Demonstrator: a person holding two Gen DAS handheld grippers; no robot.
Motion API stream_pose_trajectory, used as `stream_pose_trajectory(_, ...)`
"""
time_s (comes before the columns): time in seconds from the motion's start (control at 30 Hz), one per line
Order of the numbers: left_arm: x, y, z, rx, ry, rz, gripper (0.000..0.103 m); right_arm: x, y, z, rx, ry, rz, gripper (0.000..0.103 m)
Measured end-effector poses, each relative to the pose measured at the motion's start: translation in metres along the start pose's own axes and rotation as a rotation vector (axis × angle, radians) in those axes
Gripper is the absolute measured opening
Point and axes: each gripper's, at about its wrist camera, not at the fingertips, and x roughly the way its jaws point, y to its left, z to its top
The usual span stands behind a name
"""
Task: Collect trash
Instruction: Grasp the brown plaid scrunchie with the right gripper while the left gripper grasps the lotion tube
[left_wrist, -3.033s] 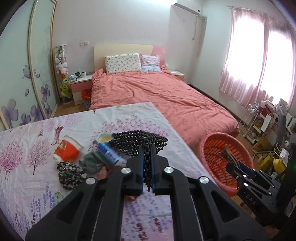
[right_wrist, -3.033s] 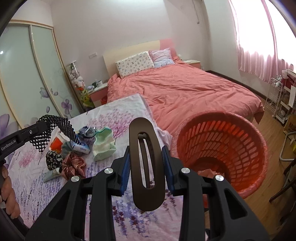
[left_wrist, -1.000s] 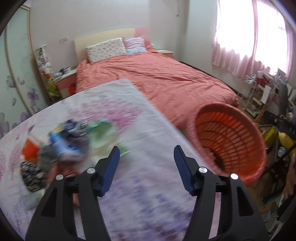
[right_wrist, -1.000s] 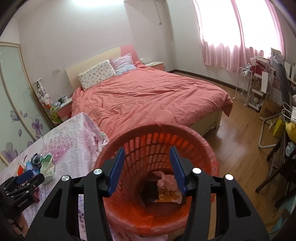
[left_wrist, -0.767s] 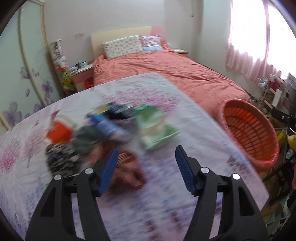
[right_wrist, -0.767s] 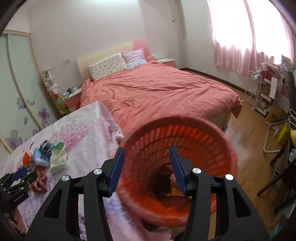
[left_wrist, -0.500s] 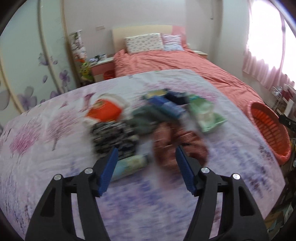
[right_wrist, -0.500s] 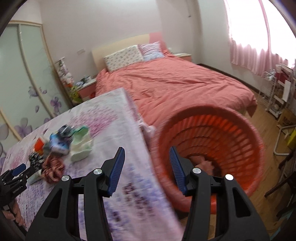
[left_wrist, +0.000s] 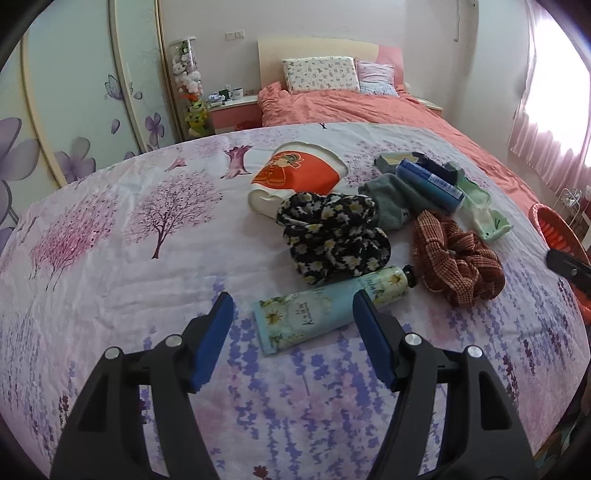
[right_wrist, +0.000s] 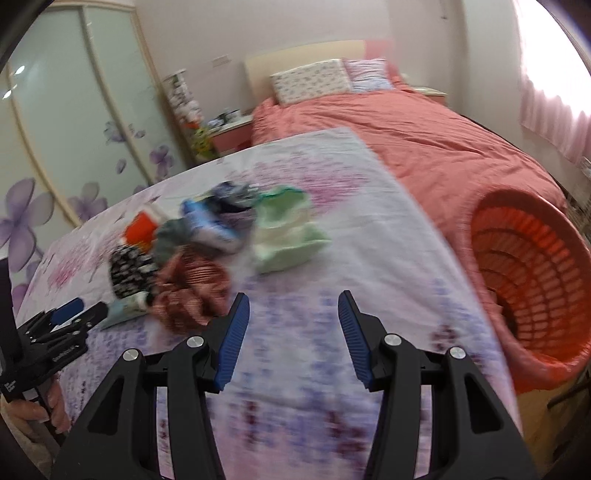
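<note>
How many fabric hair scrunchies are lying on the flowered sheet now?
2. The black scrunchie with daisy print lies just in front of the tipped red-and-white paper cup. The rust-red checked scrunchie lies to its right. Another may be hidden under the pile.

A table draped in a tree-printed cloth (left_wrist: 110, 236) is seen strewn with a tipped paper cup (left_wrist: 295, 177), a black floral scrunchie (left_wrist: 332, 236), a rust checked scrunchie (left_wrist: 458, 258), a flowered cream tube (left_wrist: 332, 306), a blue tube (left_wrist: 430, 181) and grey and pale green socks.
</note>
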Motion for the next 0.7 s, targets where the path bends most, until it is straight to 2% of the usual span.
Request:
stream_pose_trajectory(0.2,-0.002,0.009,-0.004,-0.003,-0.006,0.002,0.067,0.026,0.046,0.005,-0.083,0.017,0.042,0.051)
stream_pose_trajectory(0.4,0.001,0.022,-0.005,-0.037,-0.001,0.006,0.067,0.06,0.062,0.006,-0.087,0.077,0.025,0.05)
stream_pose_trajectory(0.47,0.002,0.024,-0.005,-0.043,-0.002,0.003,0.067,0.065,0.062,0.004,-0.087,0.096,0.04,0.034)
stream_pose_trajectory(0.5,0.002,0.024,-0.005,-0.042,-0.002,0.0,0.067,0.066,0.063,0.002,-0.095,0.105,0.05,0.032)
stream_pose_trajectory(0.57,0.004,0.022,-0.003,-0.034,-0.003,-0.005,0.067,0.064,0.067,-0.001,-0.128,0.099,0.052,0.02)
stream_pose_trajectory(0.7,0.008,0.017,0.0,-0.02,-0.001,-0.007,0.067,0.053,0.066,-0.006,-0.157,0.075,0.03,0.014)
